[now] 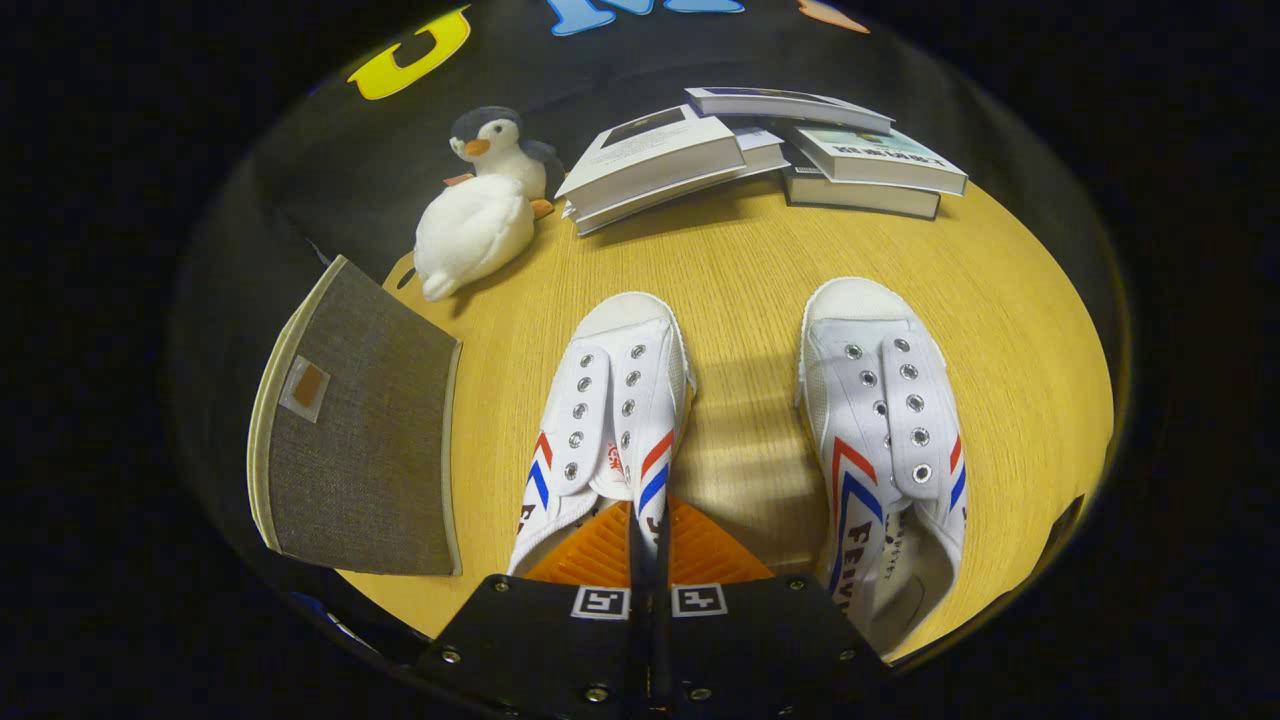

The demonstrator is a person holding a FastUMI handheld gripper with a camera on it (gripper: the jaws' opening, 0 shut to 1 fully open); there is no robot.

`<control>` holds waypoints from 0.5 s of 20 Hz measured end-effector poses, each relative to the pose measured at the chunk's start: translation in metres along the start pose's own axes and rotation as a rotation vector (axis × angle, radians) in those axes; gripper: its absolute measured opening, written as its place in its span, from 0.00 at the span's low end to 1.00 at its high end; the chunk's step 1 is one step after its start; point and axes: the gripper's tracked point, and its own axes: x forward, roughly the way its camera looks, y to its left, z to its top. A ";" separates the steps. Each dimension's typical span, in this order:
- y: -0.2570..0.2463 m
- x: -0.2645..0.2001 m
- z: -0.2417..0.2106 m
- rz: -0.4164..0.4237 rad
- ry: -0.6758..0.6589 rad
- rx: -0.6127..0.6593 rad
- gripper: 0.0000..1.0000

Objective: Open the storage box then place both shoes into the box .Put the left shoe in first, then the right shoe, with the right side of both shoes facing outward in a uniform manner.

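Two white lace-less shoes with red and blue stripes stand side by side on the wooden table (760,270), toes pointing away from me. My gripper (648,535) is shut on the left-hand shoe (610,400): its side wall near the heel opening is pinched between the two fingers. The right-hand shoe (885,430) stands free, a short gap to the right of the fingers. The grey fabric storage box (360,450) with pale trim and a small pull tab sits to the left of the held shoe, its lid lying flat over it.
A plush penguin (495,145) and a white plush toy (470,232) lie beyond the box at the table's far left. Several books (760,150) are stacked at the far edge, beyond the shoes. Bare wood stretches between shoes and books.
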 end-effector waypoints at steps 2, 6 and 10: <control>0.007 -0.005 0.001 0.017 -0.004 0.016 0.01; 0.030 -0.023 0.011 0.044 -0.031 -0.010 0.01; 0.063 -0.048 0.034 0.080 -0.074 -0.037 0.01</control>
